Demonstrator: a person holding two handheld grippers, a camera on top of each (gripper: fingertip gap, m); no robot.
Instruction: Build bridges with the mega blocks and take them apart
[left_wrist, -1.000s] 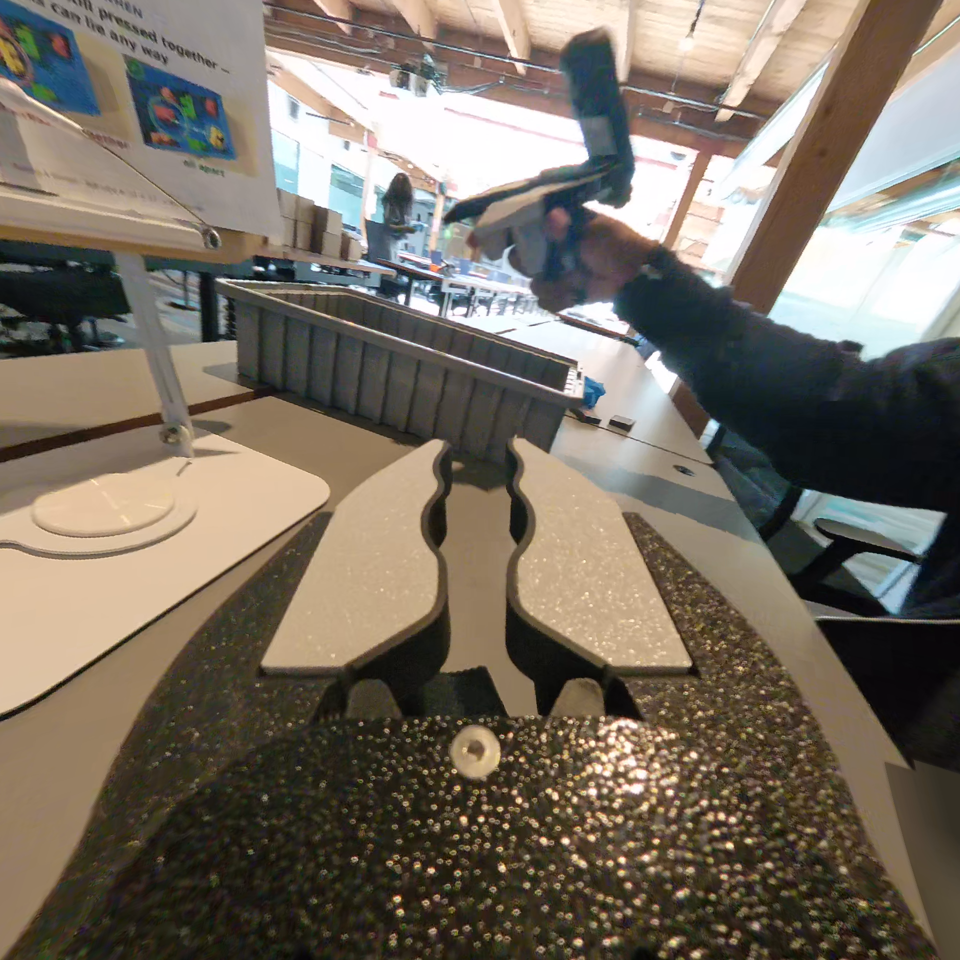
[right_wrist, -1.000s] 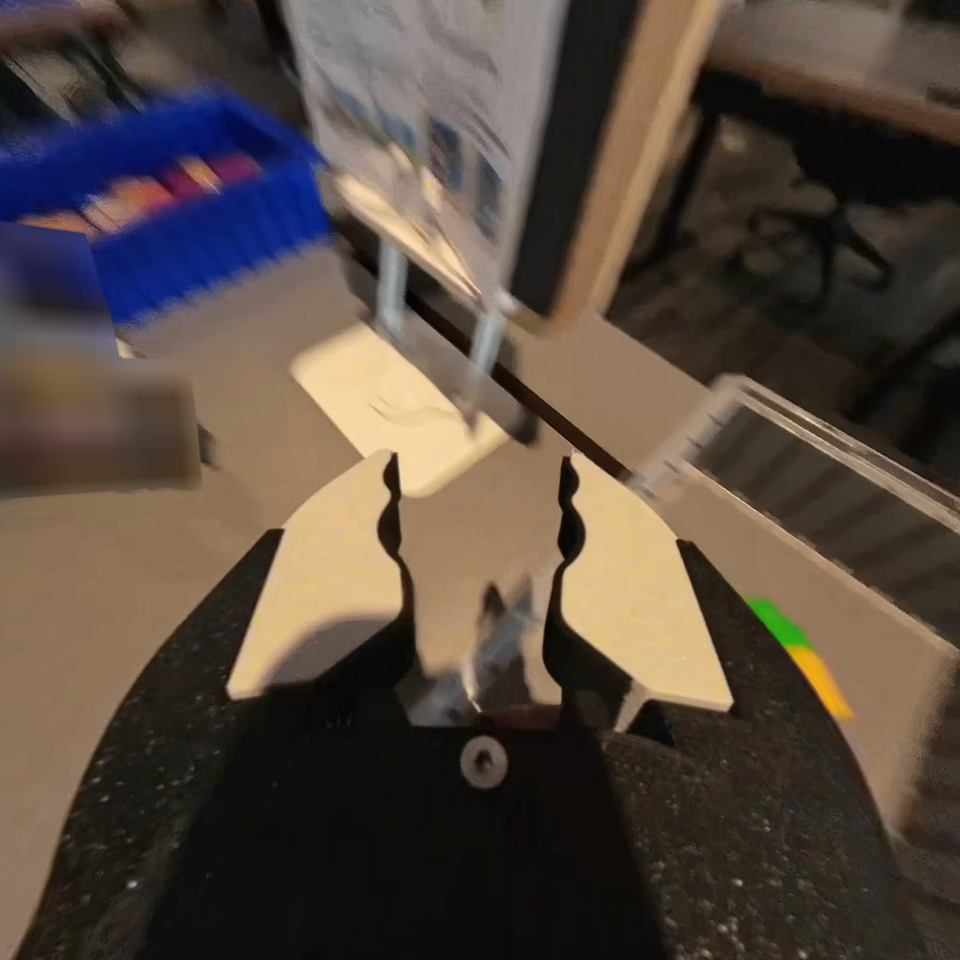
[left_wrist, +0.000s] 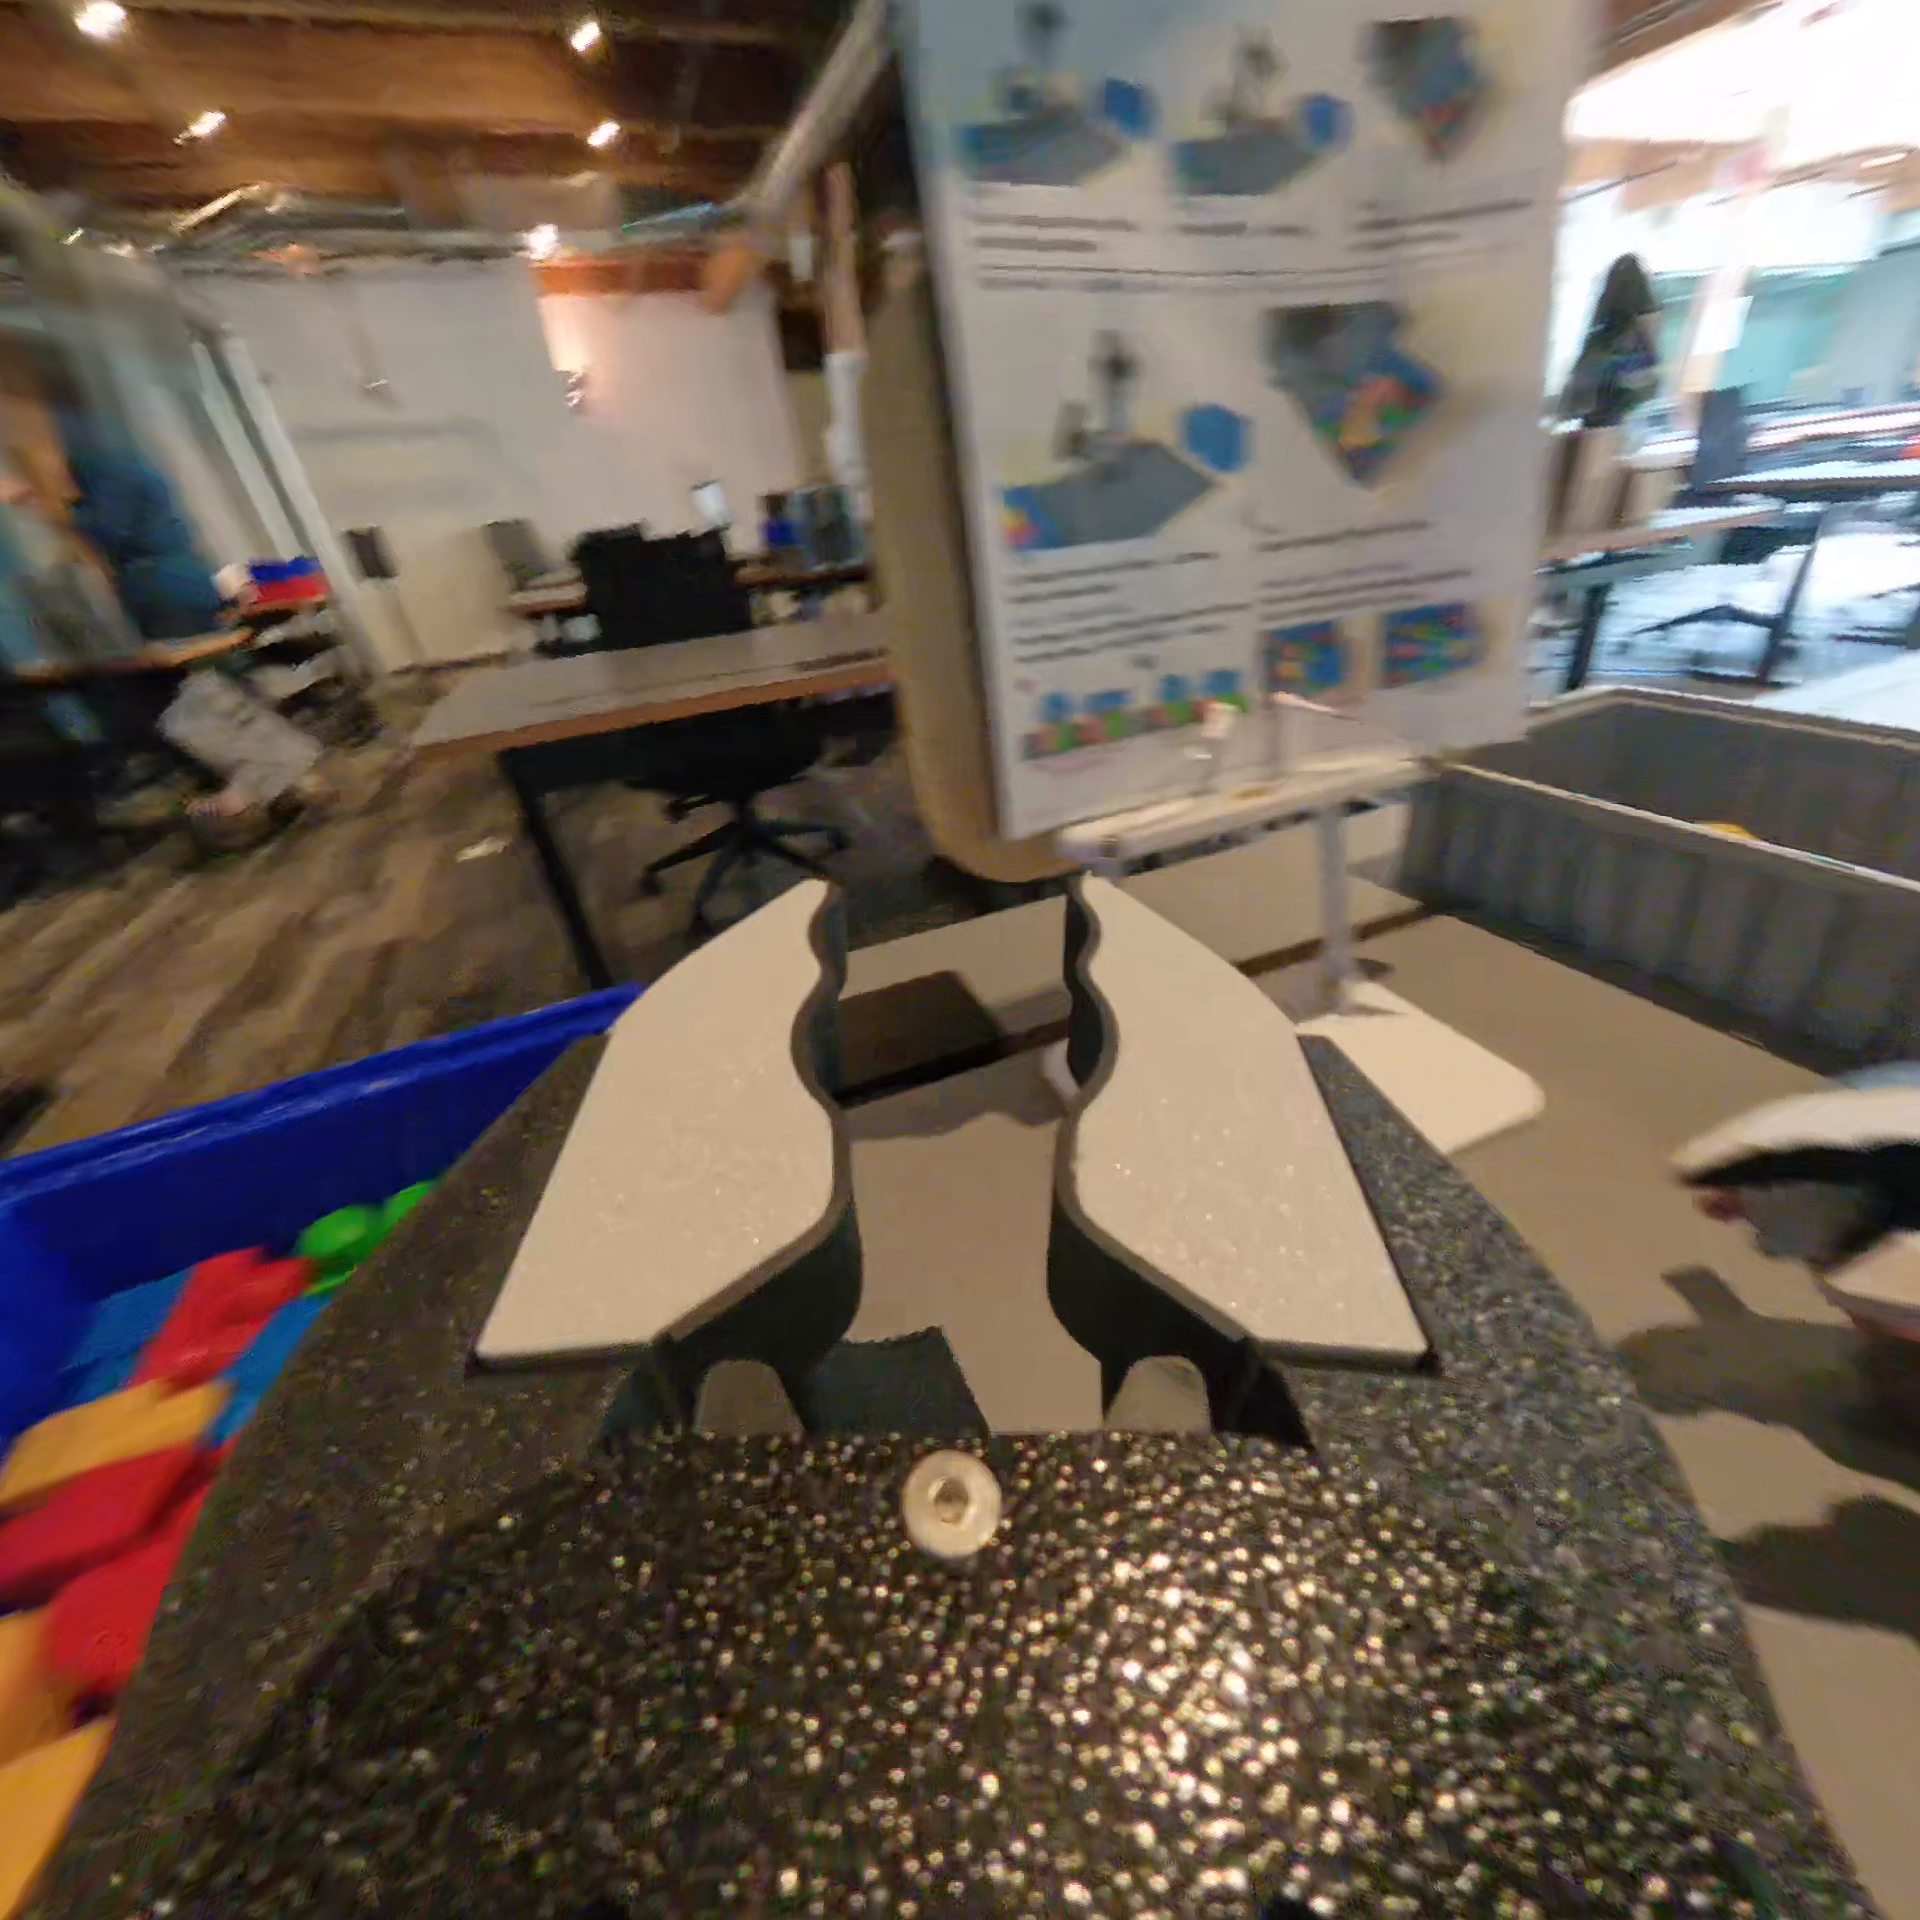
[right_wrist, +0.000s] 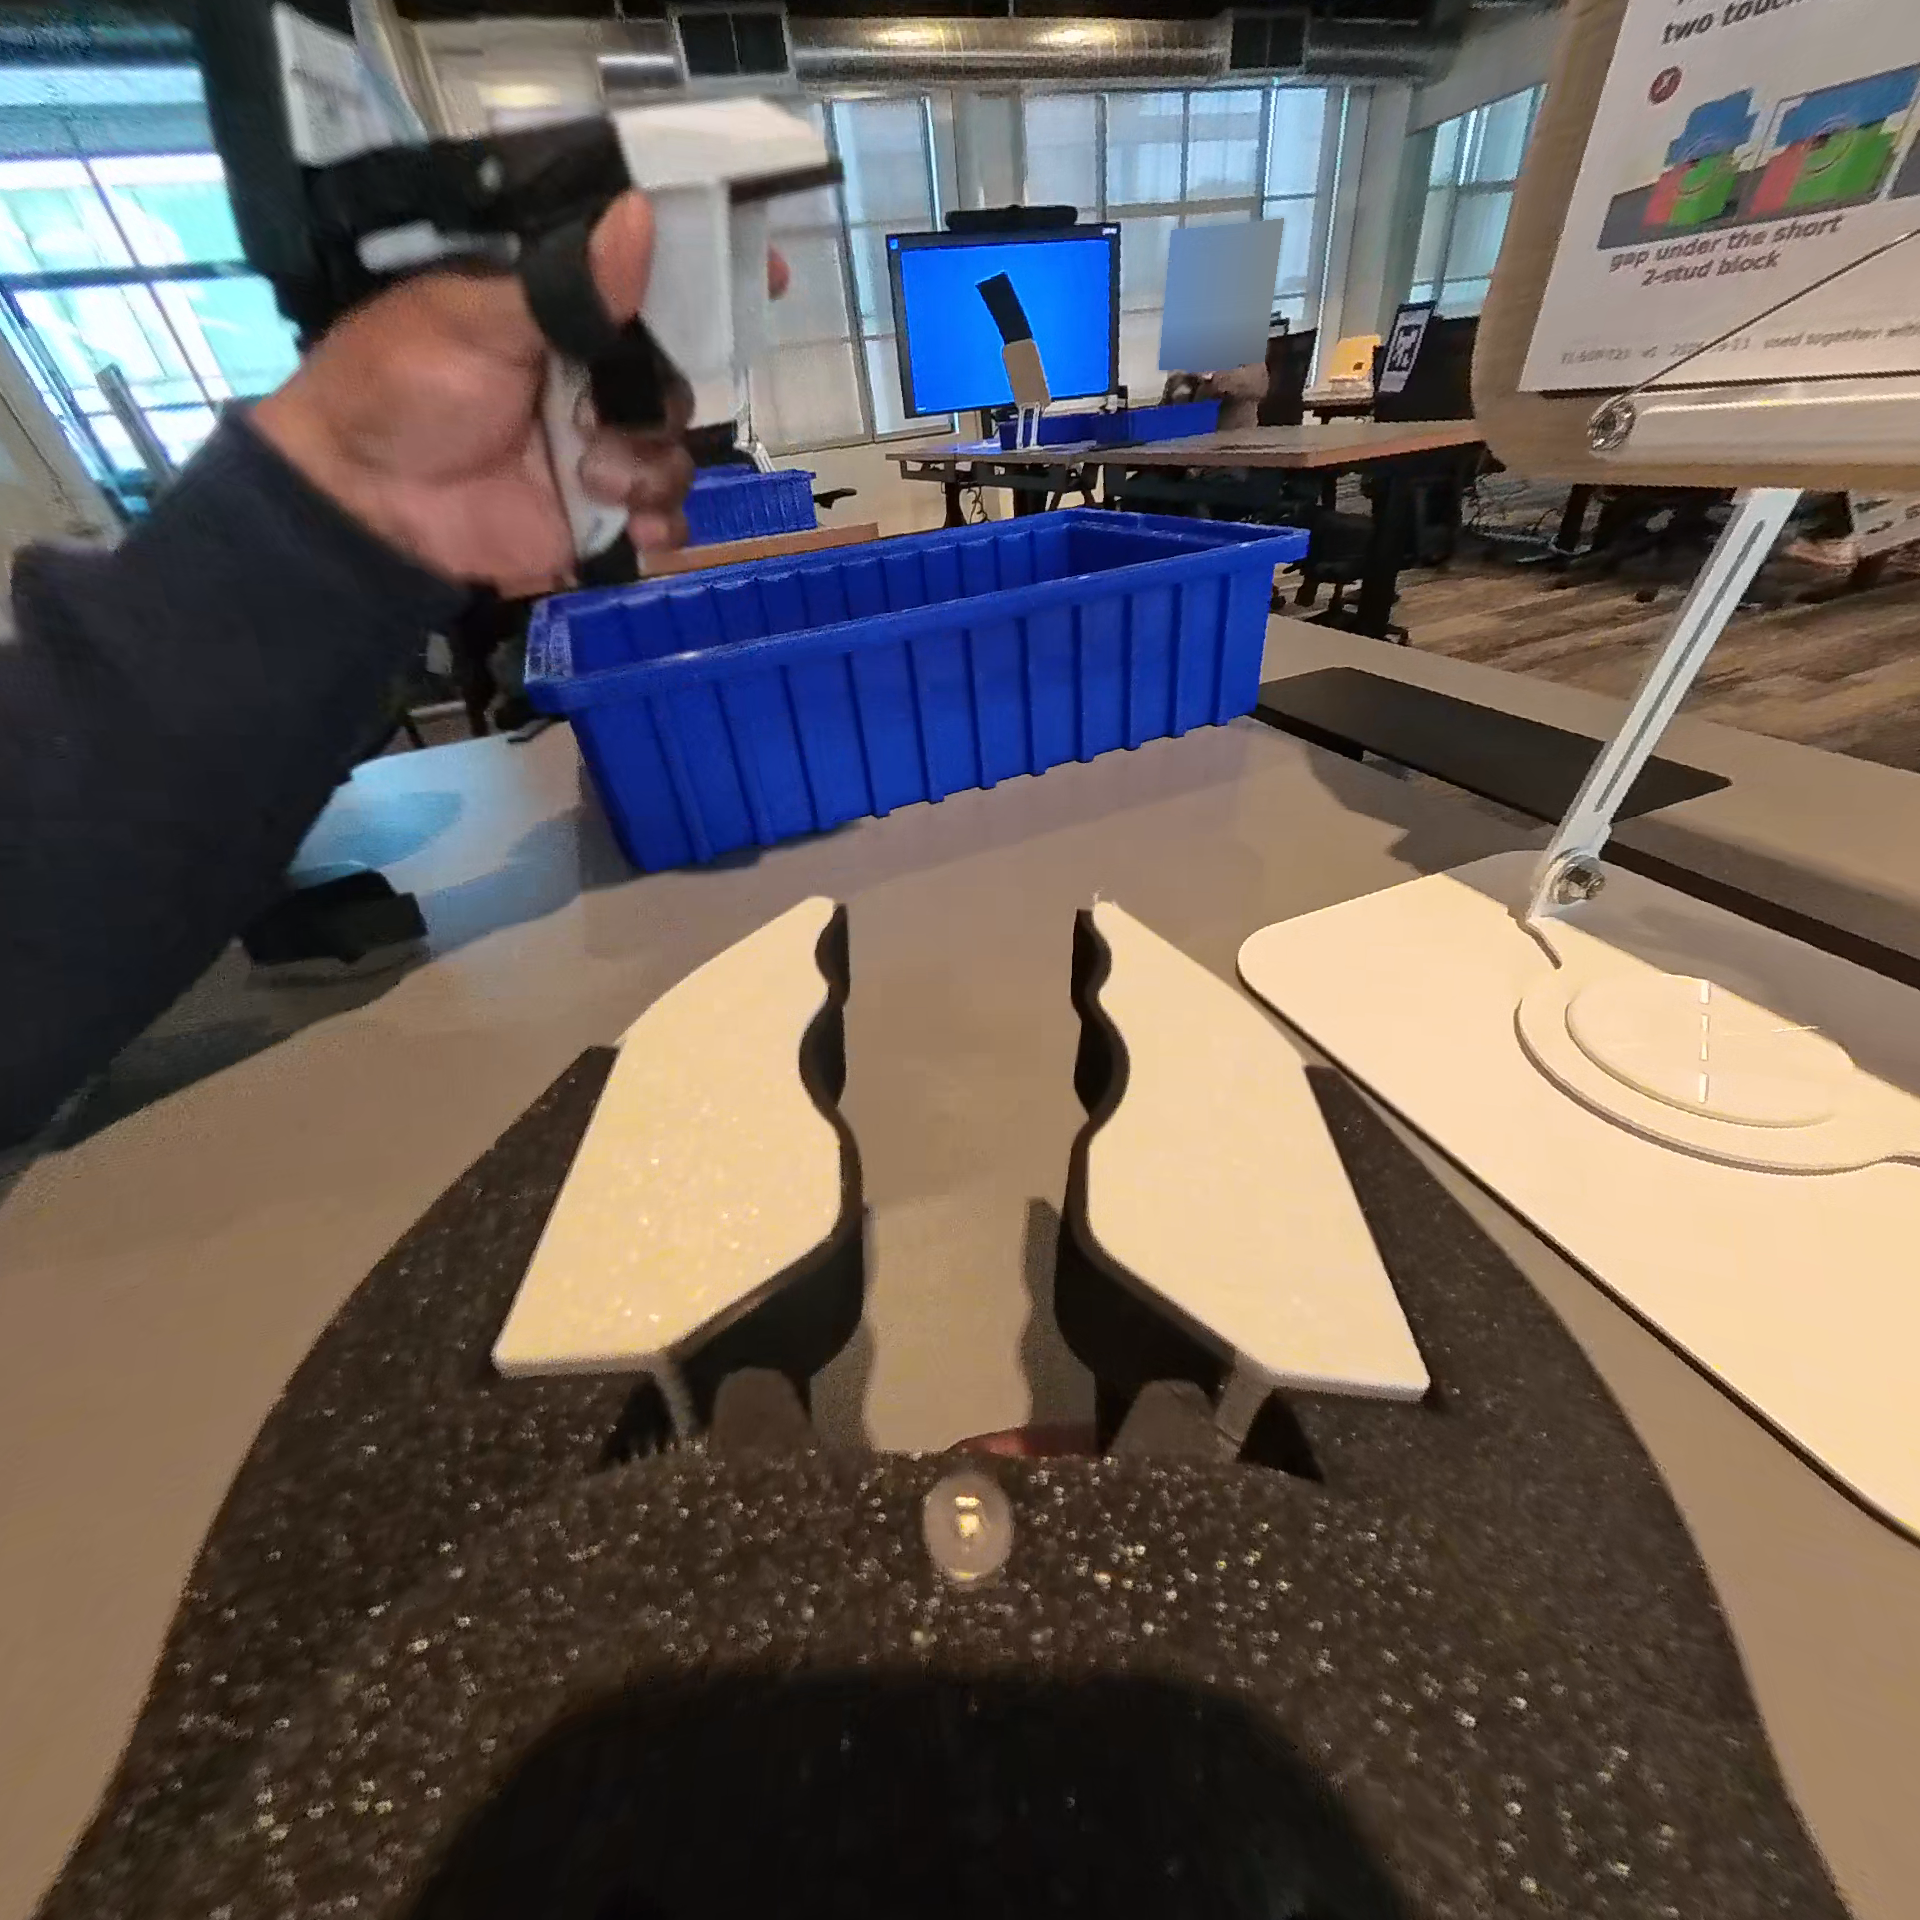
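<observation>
Desk (right_wrist: 1039, 831): grey, carries 2 bins + 1 instruction stand.
Blue bin (left_wrist: 260, 1132): at desk's left end, holds mega blocks (left_wrist: 114, 1455); red, yellow, green seen, blurred, count unclear.
Grey bin (left_wrist: 1662, 914): right of stand, contents mostly hidden.
Left gripper (left_wrist: 951, 987): jaws spread, empty, beside blue bin.
Right gripper (right_wrist: 956, 997): jaws spread, empty, low over desk.
Blocks prob. light, rigid, smooth plastic; best pinch across flat side walls, not studs.

Left gripper (left_wrist: 951, 940) jaws apart, empty, raised above table level. Right gripper (right_wrist: 956, 935) jaws apart, empty, low. Left hand (right_wrist: 488, 416) grips its handle, dark sleeve.
</observation>
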